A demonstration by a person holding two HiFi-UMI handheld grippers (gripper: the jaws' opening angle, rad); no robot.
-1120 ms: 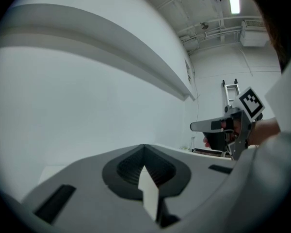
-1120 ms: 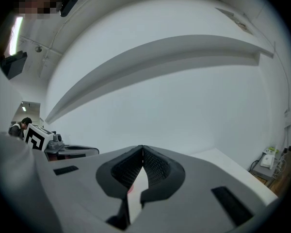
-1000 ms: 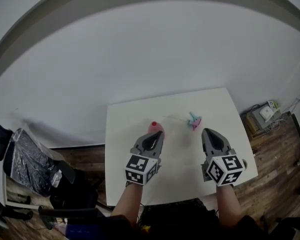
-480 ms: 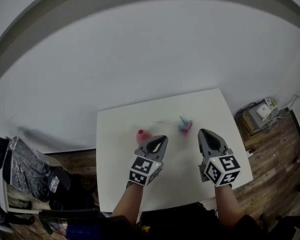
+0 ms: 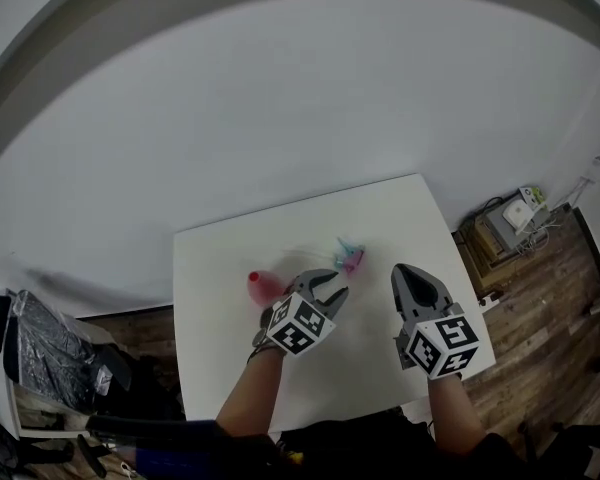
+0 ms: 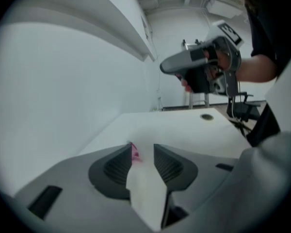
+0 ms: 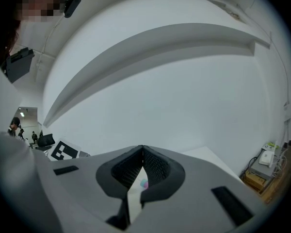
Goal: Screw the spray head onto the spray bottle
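A pink spray bottle point(image 5: 263, 286) stands on the white table point(image 5: 400, 218), left of centre. The teal and pink spray head point(image 5: 348, 257) lies a little right of it. My left gripper point(image 5: 330, 288) points up and right between the two, with the bottle just to its left. Its jaws have just been opening and stand partly open with nothing gripped point(image 6: 143, 152); a sliver of pink shows at the left jaw's edge. My right gripper point(image 5: 408, 272) hovers right of the spray head, shut and empty point(image 7: 143, 150). The spray head point(image 7: 144, 183) shows small below its tips.
The table backs onto a plain white wall. A chair with dark gear point(image 5: 50, 368) stands on the wooden floor to the left, a low box with devices point(image 5: 505, 223) to the right. A round cable hole point(image 6: 207, 116) sits in the tabletop.
The left gripper has swung right and down, away from the bottle toward the spray head, and its jaws have parted. The right gripper has edged forward, still shut.
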